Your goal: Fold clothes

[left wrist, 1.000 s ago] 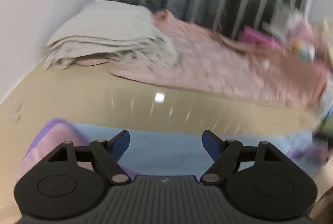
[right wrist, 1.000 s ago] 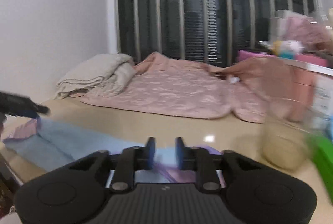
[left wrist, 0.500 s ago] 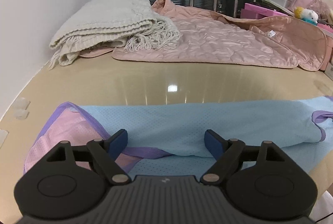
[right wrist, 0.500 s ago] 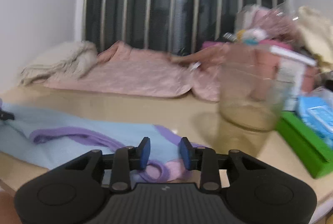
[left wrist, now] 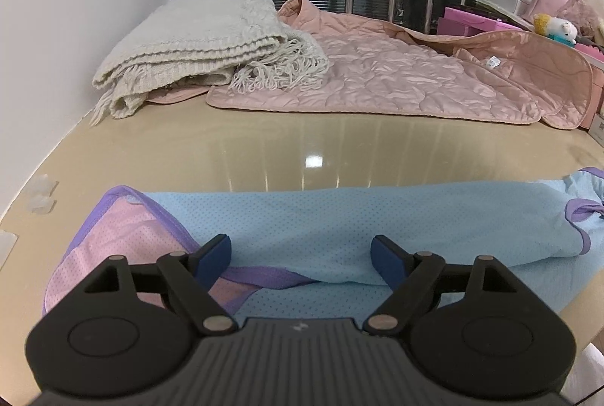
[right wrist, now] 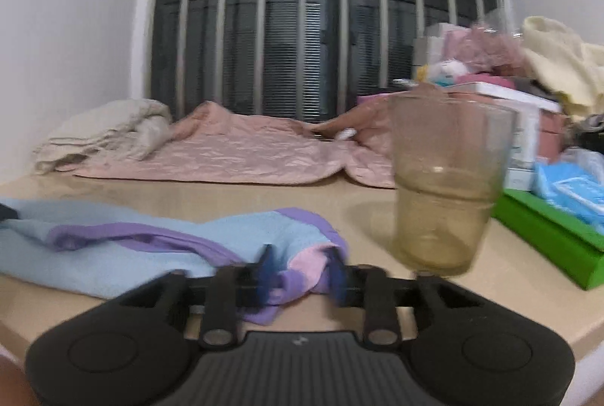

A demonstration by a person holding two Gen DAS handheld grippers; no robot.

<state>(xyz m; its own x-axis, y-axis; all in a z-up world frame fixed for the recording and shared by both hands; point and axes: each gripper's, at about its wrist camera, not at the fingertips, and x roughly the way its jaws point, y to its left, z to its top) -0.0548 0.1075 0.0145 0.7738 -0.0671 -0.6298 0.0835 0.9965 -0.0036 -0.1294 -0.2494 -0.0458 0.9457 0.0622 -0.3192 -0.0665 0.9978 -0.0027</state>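
Lying stretched along the near edge of the glossy beige tabletop (left wrist: 264, 149) is a light blue mesh garment with purple trim and a pink panel (left wrist: 339, 217), folded lengthwise into a long band. The left gripper (left wrist: 301, 253) hovers over the garment's left end with its blue-padded fingers (left wrist: 213, 253) spread wide, nothing between them; the pink panel shows just left of the left finger. The right gripper (right wrist: 302, 272) sits at the garment's other end (right wrist: 181, 240), its fingers partly apart and blurred, with bunched pink and purple cloth lying between them; whether they touch the cloth cannot be told.

Just right of that gripper a clear, faintly amber drinking glass (right wrist: 445, 187) stands upright on the tabletop, and further right lies a green box (right wrist: 547, 240) with a blue packet (right wrist: 570, 187) on top. Along the far edge a quilted pink jacket (left wrist: 396, 81) is spread flat, and a folded cream knitted blanket with fringe (left wrist: 204, 43) rests on its left end, near the far left corner against the white wall. Behind them stands a window with vertical metal bars (right wrist: 302, 9).
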